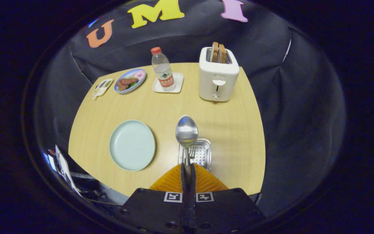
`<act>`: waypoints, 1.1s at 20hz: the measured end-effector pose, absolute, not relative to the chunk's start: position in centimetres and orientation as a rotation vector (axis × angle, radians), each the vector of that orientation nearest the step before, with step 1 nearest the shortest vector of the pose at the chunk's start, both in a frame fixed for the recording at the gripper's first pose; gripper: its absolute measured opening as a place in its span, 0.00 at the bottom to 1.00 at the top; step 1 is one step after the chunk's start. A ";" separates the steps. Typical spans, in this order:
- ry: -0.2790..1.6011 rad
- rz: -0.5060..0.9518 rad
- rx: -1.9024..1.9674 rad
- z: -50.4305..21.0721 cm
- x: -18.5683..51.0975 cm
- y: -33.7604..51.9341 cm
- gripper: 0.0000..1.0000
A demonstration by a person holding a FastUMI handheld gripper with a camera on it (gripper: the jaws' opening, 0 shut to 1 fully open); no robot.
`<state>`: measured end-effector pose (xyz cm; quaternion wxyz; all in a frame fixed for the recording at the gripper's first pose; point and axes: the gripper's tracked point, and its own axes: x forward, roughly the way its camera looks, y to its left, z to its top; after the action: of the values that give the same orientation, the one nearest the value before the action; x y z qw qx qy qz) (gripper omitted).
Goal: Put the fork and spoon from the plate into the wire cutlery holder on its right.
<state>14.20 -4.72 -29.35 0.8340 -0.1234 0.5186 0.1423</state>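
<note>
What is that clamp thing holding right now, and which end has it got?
The gripper is shut on a metal spoon, pinching its handle between the two fingers. The bowl end sticks out ahead, above the wire cutlery holder.

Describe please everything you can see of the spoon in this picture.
The spoon looks like polished metal, with a shiny oval bowl and a thin handle. The gripper is shut on its handle, so the bowl points forward beyond the fingers, hollow side towards the camera. It hangs above the wire cutlery holder, where fork tines already show, to the right of the plate.
</note>
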 end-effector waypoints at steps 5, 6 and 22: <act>1.224 0.330 -0.425 -30.5 13.8 -6.5 0.01; 1.256 0.323 -0.445 -30.6 13.6 -6.8 0.01; 1.570 0.164 -0.341 -33.2 13.7 -7.3 0.04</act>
<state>13.69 -7.25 -33.23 0.6914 -0.1525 0.7024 0.0733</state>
